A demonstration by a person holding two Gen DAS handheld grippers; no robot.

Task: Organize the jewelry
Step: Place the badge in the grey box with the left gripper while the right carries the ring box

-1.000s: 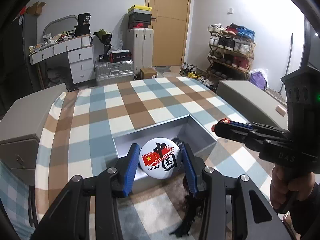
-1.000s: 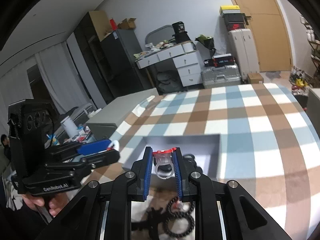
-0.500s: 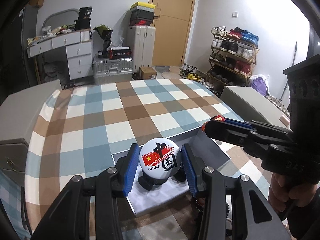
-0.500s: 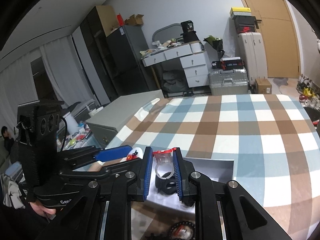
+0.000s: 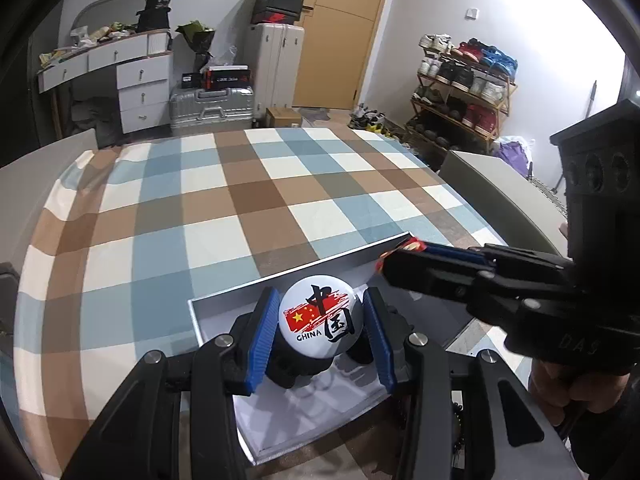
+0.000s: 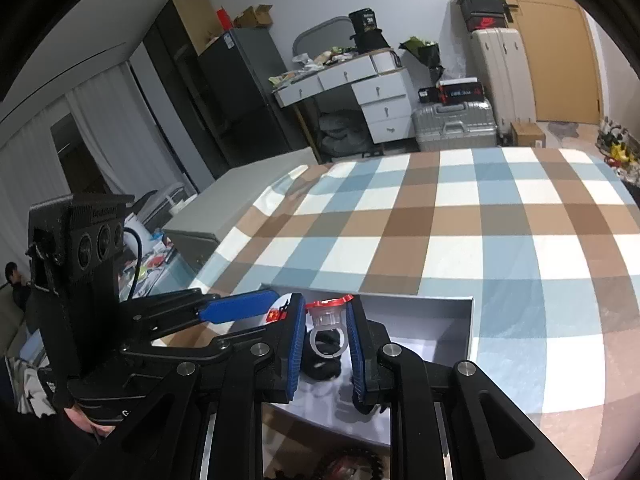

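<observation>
Black left gripper (image 5: 322, 330), blue ribbed pads (image 5: 262, 330); silver screws

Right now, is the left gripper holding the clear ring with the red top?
No, the left gripper is closed on a round white badge; the ring sits between the right gripper's blue pads.

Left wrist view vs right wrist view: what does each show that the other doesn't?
Only the left wrist view shows the full face of the round white badge with the red flag and "CHINA" lettering, clamped in the left gripper, plus the wooden shoe rack.

Only the right wrist view shows the clear plastic ring with a red-rimmed top clamped in the right gripper, plus the dark fridge.

Both show the shallow grey box, the blue, brown and white checked cloth, and the other gripper.
</observation>
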